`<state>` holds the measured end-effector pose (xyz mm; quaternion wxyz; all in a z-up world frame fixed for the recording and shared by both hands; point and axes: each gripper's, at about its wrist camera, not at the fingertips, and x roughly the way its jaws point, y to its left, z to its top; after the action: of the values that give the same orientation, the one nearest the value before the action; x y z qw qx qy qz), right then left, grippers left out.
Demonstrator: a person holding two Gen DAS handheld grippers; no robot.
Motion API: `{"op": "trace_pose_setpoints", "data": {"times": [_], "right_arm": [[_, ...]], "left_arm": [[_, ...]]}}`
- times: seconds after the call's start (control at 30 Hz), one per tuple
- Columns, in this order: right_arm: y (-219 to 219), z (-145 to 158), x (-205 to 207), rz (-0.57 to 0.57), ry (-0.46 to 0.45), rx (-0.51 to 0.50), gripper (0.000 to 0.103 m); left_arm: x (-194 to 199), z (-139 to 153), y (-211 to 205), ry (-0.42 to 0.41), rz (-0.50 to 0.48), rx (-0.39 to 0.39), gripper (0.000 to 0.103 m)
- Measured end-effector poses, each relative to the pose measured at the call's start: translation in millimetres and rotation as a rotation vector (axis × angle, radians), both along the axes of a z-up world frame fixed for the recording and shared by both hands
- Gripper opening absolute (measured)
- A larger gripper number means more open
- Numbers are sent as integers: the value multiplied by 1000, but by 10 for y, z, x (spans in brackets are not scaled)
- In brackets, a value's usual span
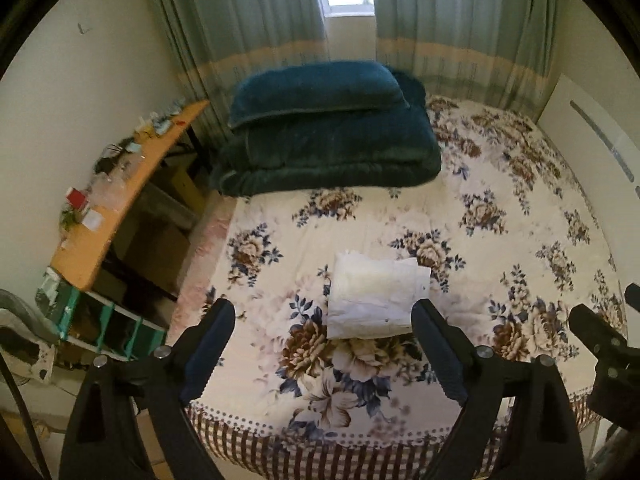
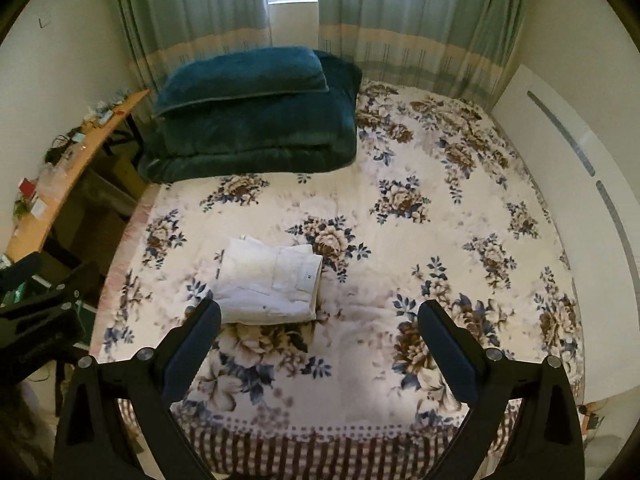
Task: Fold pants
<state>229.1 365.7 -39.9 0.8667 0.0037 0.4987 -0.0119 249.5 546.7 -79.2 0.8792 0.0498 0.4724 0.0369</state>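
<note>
White cotton pants (image 1: 374, 300), folded into a compact stacked rectangle, lying on the floral bedspread (image 1: 500, 208) toward its near edge, touched by neither tool. Long axis running roughly side to side across both wrist views, layered fold edges facing right. Left gripper (image 1: 324, 360) spread wide and holding nothing, hovering above the bed's near edge with the bundle straight ahead, just beyond and between its fingertips. Right gripper (image 2: 320, 356) likewise parted and empty, the bundle (image 2: 268, 284) lying ahead and off to its left, beyond the left finger. Left tool therefore judged the nearer and better lined up for any further tuck or press. Folding seemingly finished or close to it. Dark teal quilt (image 2: 252, 120) stacked at the far left corner, well apart. Green shelf unit (image 1: 100, 320) beside the bed, contents too blurred to tell.
</note>
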Motion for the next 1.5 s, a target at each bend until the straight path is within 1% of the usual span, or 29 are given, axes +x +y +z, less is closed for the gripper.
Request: {"op": "trace_pose_setpoints", "data": {"times": [0.07,0.1,0.17,0.23,0.33,0.5,0.67,0.7,0.73,0.77,0.97,1.17,1.37,1.5], "right_arm": [[-41,240,-156,-3,-10,30,101],[-42,330,-218,-2,-17,29,101],[-51,526,-351,-3,-36,25,101],[-63,700,-485,-3,-43,37,101],[-50,876,-643,10,-49,46,101],[-12,994,-794,30,-31,37,101],[-43,958,-863,33,6,40,101],[-66,939,-861,32,9,40,101],[-85,924,-861,29,10,38,101],[-106,889,-852,23,14,29,101],[-154,665,-781,16,43,12,101],[-135,470,-740,18,62,-9,101],[-149,347,-719,10,76,-22,101],[-183,292,-706,0,84,-23,101]], "left_arm": [[-119,147,-18,-13,7,7,91],[-179,215,-23,-16,9,1,91],[-301,333,-7,-14,9,-39,91],[-393,394,4,-5,12,-57,91],[-477,451,24,31,14,-73,91],[-554,460,18,69,25,-68,91],[-586,401,13,90,31,-68,91],[-594,396,15,93,31,-69,93],[-589,379,14,97,31,-75,99],[-585,358,9,98,27,-81,100],[-572,200,-82,117,6,-48,101],[-595,63,-140,143,2,-49,101],[-565,-34,-131,150,15,-45,101],[-548,-48,-111,146,20,-47,101]]}}
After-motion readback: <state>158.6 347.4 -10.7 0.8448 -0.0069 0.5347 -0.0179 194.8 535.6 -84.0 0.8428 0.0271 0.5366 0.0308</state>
